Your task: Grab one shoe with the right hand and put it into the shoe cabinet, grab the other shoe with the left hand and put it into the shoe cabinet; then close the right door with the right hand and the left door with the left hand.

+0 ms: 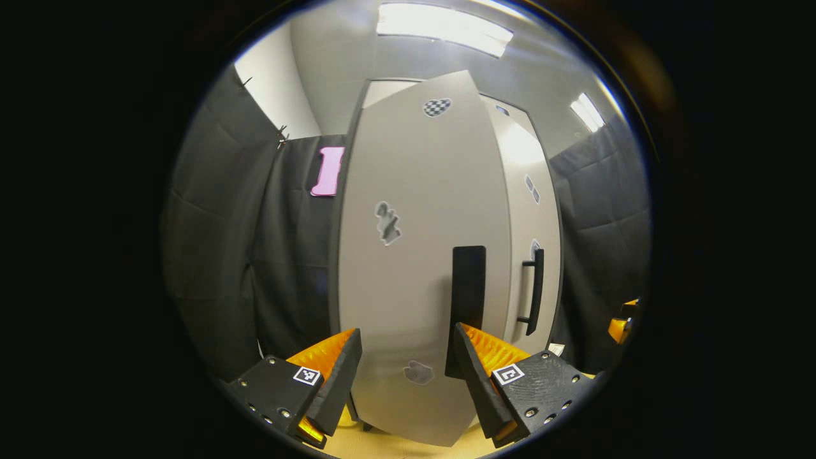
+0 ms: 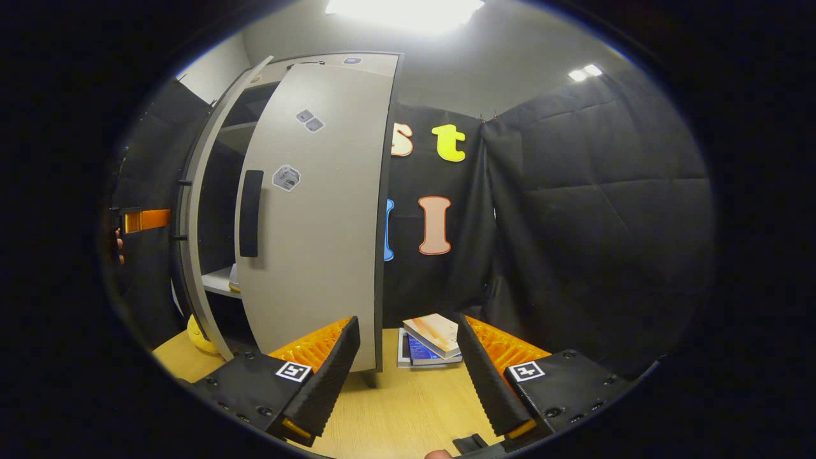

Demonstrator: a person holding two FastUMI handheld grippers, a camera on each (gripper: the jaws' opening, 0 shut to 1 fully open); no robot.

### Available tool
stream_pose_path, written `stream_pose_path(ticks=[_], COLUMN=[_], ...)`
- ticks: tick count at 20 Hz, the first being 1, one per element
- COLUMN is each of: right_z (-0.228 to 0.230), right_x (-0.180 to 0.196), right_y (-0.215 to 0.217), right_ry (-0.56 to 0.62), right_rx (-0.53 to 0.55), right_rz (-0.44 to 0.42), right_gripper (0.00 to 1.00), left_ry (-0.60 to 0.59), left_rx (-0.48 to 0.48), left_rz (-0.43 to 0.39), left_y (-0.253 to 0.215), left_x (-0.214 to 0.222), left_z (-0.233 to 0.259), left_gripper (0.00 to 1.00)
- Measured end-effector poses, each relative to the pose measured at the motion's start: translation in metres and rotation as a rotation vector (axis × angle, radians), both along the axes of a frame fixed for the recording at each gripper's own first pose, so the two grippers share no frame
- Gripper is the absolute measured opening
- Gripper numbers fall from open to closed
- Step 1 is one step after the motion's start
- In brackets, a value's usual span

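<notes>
Both grippers stand wide open and hold nothing. Left gripper (image 1: 408,376) faces the shoe cabinet's left door (image 1: 414,255), its handle (image 1: 468,299) just above the right finger. Right gripper (image 2: 408,370) hangs over the wooden floor (image 2: 395,408) beside the right door (image 2: 319,217), which stands ajar; a pale shoe (image 2: 234,278) rests on the shelf inside. Books (image 2: 430,341) lie nearby.

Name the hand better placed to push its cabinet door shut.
Left, probably: the left tool squarely faces the left door close up, while the right tool points past the right door toward books.
</notes>
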State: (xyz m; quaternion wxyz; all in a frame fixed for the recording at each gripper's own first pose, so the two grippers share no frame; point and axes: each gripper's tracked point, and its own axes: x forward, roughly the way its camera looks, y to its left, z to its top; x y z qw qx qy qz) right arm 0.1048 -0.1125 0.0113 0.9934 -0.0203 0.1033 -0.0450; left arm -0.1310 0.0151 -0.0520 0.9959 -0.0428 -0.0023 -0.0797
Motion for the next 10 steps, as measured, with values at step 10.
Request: stream_pose_path(ticks=[10], right_z=[0.009], right_x=[-0.003], right_y=[0.032], right_ry=[-0.022], right_rx=[0.046], right_rz=[0.085], right_gripper=[0.94], left_ry=[-0.015], left_rx=[0.027], left_rz=[0.018], left_y=[0.016], left_x=[-0.038], left_z=[0.008], left_gripper=[0.78])
